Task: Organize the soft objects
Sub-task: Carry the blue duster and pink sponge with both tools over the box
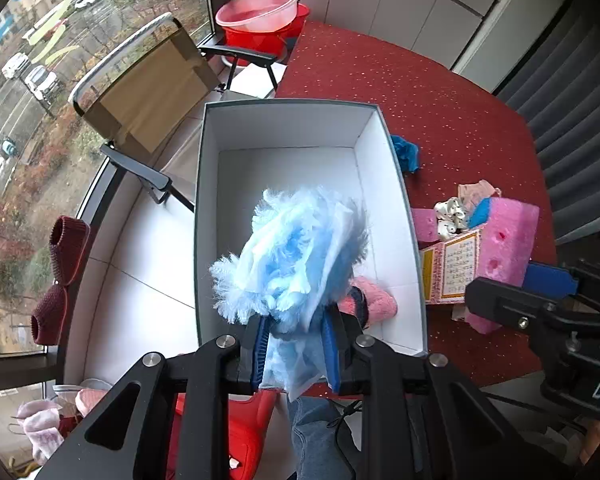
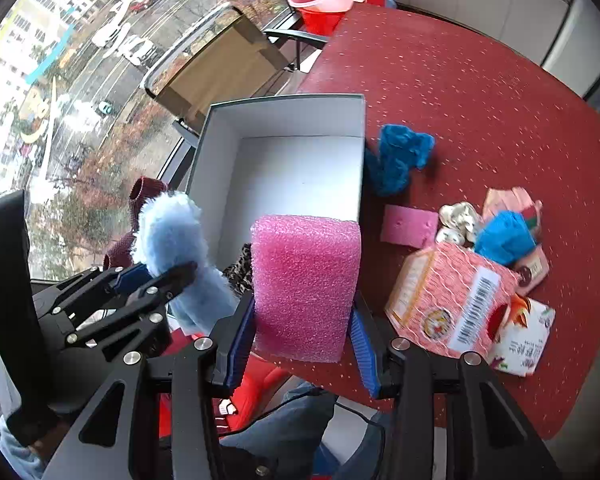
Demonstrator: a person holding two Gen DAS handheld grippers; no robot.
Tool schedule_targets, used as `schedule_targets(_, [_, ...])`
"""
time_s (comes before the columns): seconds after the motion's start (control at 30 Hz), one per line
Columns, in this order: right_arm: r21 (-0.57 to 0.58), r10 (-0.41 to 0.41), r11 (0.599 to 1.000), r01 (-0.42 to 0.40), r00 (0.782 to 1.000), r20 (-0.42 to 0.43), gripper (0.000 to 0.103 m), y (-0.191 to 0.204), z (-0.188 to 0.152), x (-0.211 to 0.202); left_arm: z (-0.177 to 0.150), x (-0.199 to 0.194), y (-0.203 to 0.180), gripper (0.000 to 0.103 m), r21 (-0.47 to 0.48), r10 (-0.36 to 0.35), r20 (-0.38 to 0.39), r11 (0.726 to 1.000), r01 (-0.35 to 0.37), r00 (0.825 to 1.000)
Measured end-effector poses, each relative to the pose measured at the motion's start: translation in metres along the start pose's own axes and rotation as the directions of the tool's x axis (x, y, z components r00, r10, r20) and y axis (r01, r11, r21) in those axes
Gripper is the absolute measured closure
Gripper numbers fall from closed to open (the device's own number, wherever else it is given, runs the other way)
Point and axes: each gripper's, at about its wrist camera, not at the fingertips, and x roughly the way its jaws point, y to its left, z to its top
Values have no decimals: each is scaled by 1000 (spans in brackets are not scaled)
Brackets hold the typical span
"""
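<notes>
1. Beyond the tongs, a red-clothed worktop (image 1: 400, 80) is spreading out.
2. Left of them, a large window (image 1: 20, 100) is letting in daylight.
3. A tan folding chair (image 1: 148, 92) is standing by it.
4. White cabinets (image 1: 380, 4) are lining the far wall.

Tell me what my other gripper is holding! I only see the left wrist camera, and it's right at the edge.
Observer: The right gripper is shut on a pink foam block, which stands upright between its blue pads.
Operator: What's on top of that pink carton beside it?
Observer: The pink carton is wrapped in white foam netting, and there is a barcode label across its top.
Operator: Is anything hiding behind the carton?
Observer: Yes, a small white packet with red fruit printed on it lies against the carton's far side.
</notes>
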Motion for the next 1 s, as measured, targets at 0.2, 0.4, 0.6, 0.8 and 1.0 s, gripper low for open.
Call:
schedule_targets(0.2, [-55, -5, 999, 4, 1000, -20, 57, 20, 6, 14, 3, 6, 5, 77, -14, 21, -5, 1000, -21, 1000])
schedule_targets(0.4, [-70, -7, 998, 3, 998, -55, 57, 25, 7, 28, 7, 13, 14, 77, -42, 39, -15, 998, -39, 999])
schedule_targets(0.6, [-68, -15, 998, 10, 997, -75, 57, 26, 13, 35, 8, 19, 18, 77, -50, 49, -24, 997, -50, 999])
schedule_targets(0.8, [-76, -38, 997, 31, 996, -85, 57, 28, 22, 42, 9, 26, 19, 77, -53, 49, -41, 997, -52, 998])
schedule_targets(1.0, [-83, -53, 995, 46, 995, -87, 57, 28, 30, 48, 11, 33, 18, 77, -49, 52, -56, 997, -55, 997])
